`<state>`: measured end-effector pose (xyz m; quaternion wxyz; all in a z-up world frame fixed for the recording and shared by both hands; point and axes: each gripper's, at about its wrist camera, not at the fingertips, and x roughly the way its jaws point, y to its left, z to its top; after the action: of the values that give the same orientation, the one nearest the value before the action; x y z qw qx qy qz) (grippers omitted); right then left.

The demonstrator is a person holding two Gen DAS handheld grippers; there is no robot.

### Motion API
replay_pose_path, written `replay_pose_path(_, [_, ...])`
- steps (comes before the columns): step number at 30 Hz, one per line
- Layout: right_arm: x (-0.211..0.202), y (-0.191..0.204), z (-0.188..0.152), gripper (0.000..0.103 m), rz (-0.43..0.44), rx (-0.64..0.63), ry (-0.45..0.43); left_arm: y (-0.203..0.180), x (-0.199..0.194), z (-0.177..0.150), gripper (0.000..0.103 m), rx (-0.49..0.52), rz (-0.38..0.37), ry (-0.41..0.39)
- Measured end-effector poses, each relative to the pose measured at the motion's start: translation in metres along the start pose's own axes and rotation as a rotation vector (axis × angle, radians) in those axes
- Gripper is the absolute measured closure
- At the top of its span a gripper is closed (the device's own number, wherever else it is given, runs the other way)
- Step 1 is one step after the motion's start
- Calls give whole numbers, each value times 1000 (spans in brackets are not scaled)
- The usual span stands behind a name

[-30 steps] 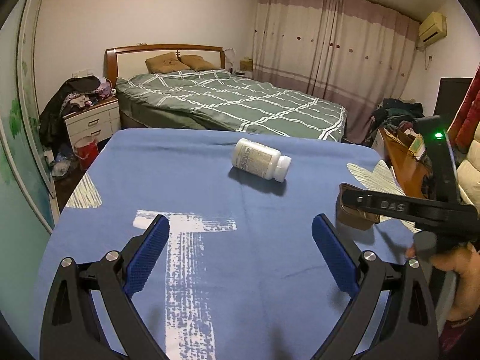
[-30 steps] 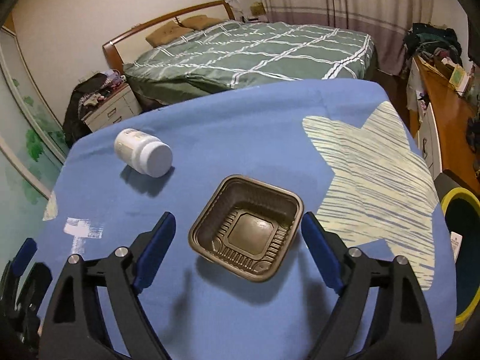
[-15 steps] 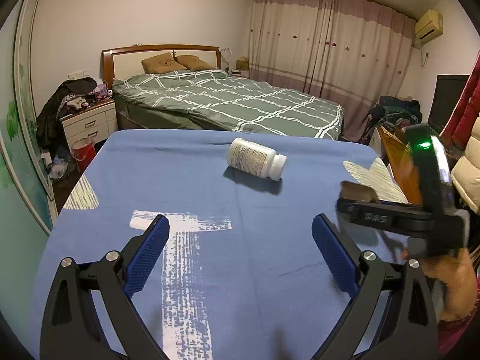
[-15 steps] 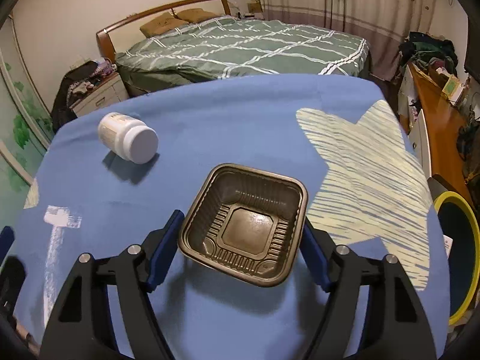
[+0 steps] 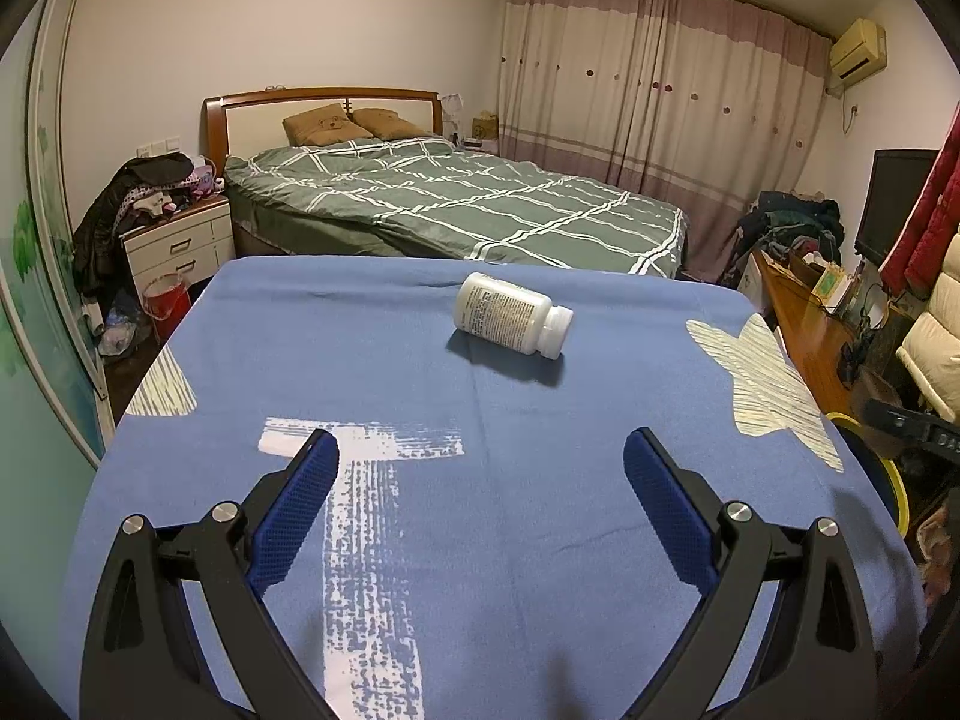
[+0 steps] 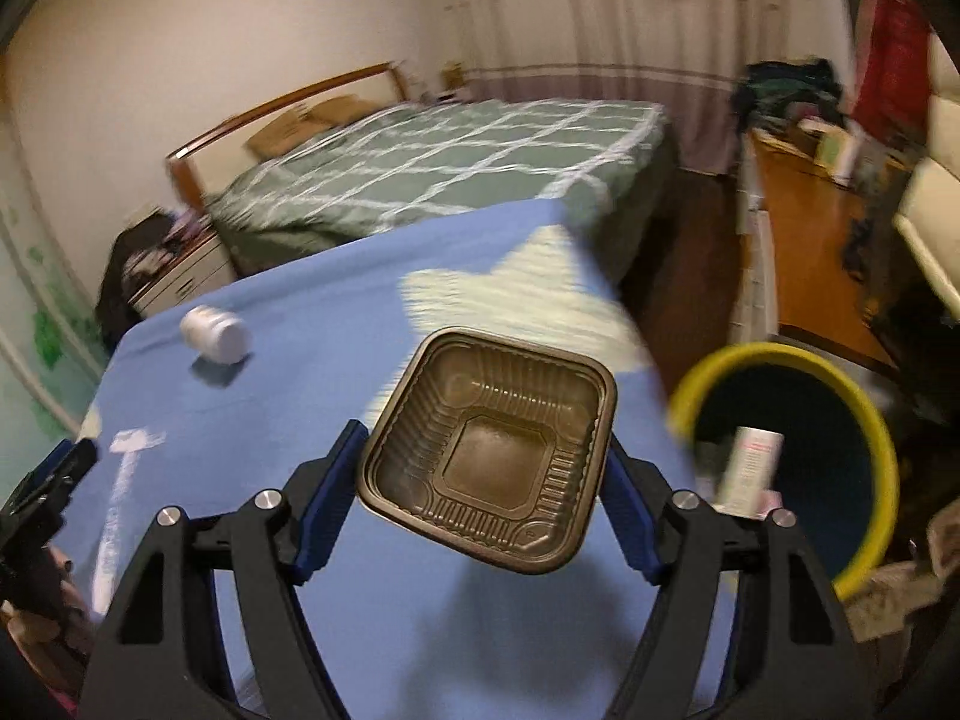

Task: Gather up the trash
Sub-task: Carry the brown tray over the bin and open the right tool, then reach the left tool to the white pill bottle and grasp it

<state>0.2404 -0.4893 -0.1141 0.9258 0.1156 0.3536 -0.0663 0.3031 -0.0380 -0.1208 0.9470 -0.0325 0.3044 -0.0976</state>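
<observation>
Left wrist view: left gripper [image 5: 480, 468] over the blue cloth-covered surface [image 5: 372, 348], jaws wide, nothing between them. White plastic pill bottle with a printed label [image 5: 511, 322] lies on its side on the surface beyond the fingertips, cap toward the right, well apart from the jaws. Pale star print on the cloth right of the bottle. Yellow-rimmed round bin [image 5: 882, 468] just past the surface's right edge, mostly hidden. Part of the right gripper's black frame shows at that edge, above the bin. Green checked bed [image 5: 456, 204] behind the surface.

Right wrist view, blurred by motion: right gripper [image 6: 487, 468] has its jaws clamped on the dark brown square plastic tray [image 6: 489, 450], blue pads pressing its left and right sides; jaws closed in on it within the last second. Tray sits clear of the surface, tilted, open side toward the camera, over the surface's right edge. Bin right of the tray, on the floor, a white tube-shaped package [image 6: 750, 468] standing inside. Bottle left of the tray, on the surface.
</observation>
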Motion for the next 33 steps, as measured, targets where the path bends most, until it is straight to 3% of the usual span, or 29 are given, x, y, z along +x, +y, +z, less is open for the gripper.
replay_pose_path(8, [-6,-99,-2,32,-170,169,-12,1,4,-2,9,-3,5,11])
replay_pose_path(13, [0,-133,-6,30,-211,233,9,1,8,-3,8,-2,9,22])
replay_pose_path(16, [1,-142,-7,20,-216,262,11,1,10,-4,9,-3,9,26])
replay_pose_path(23, [-5,-122,-12,18,-174,239,-32,-1,12,-5,9,4,4,32])
replay_pose_path(33, [-8,-68,-22,18,-120,108,-142,-11,18,-3,9,30,-16,70])
